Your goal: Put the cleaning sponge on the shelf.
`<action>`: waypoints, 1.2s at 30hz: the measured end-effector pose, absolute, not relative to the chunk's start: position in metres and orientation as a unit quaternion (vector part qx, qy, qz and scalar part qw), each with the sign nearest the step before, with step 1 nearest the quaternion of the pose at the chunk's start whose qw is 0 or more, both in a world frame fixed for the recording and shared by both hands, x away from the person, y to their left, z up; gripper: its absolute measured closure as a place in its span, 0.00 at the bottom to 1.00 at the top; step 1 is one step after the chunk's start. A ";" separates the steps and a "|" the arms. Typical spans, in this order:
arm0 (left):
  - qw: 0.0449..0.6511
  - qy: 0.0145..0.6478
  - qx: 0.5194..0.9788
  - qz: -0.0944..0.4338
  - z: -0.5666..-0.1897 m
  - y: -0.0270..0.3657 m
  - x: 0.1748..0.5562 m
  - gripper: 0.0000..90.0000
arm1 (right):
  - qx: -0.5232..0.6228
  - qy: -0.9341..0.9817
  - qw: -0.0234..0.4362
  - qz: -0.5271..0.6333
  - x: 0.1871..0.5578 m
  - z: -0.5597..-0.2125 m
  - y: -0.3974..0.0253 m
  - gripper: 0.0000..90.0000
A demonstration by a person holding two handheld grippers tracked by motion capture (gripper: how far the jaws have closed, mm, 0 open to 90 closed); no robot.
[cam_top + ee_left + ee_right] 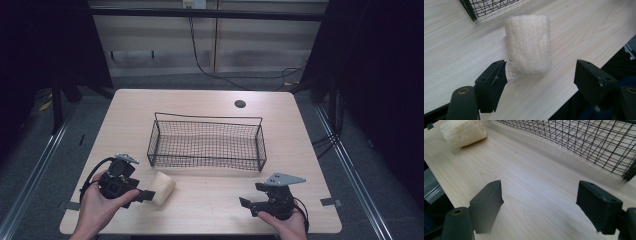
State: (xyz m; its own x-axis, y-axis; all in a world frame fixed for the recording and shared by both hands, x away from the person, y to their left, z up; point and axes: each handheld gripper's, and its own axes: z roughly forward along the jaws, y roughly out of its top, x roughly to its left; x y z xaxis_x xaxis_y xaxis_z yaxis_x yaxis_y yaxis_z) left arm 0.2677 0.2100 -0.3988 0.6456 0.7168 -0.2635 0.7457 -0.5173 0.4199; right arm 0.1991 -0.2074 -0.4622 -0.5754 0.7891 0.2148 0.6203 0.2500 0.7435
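A cream loofah-like sponge (162, 187) lies on the wooden table in front of a black wire basket (207, 161). My left gripper (146, 195) is open at the sponge's near end. In the left gripper view the sponge (528, 45) sits just ahead of the jaws, closer to the left jaw, and is not pinched. My right gripper (250, 204) is open near the table's front right, with bare wood between its jaws. In the right gripper view the sponge (462, 132) lies far off at the top left, and the basket (584, 137) crosses the top right.
The basket is empty and stands mid-table with a raised handle rail on its far side. A round cable hole (240, 104) is at the back of the table. The table's front edge (200, 231) runs close to both hands. Cables lie on the floor behind.
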 end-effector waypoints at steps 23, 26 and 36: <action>0.149 0.414 0.896 -0.053 -0.407 0.175 0.300 0.23 | 0.449 0.787 0.094 0.413 0.200 -0.464 -0.207 0.22; 0.129 0.418 0.898 -0.054 -0.412 0.173 0.306 0.20 | 0.449 0.787 0.094 0.413 0.200 -0.464 -0.207 0.22; 0.109 0.411 0.902 -0.067 -0.423 0.165 0.310 0.20 | 0.451 0.788 0.088 0.410 0.200 -0.464 -0.206 0.22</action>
State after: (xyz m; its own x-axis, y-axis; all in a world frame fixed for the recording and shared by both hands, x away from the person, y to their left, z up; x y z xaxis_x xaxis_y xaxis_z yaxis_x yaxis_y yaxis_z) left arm 0.3099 0.1650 -0.4232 0.6525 0.7279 -0.2106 0.7571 -0.6379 0.1409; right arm 0.1998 -0.2058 -0.4642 -0.5784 0.7822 0.2315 0.6380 0.2569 0.7260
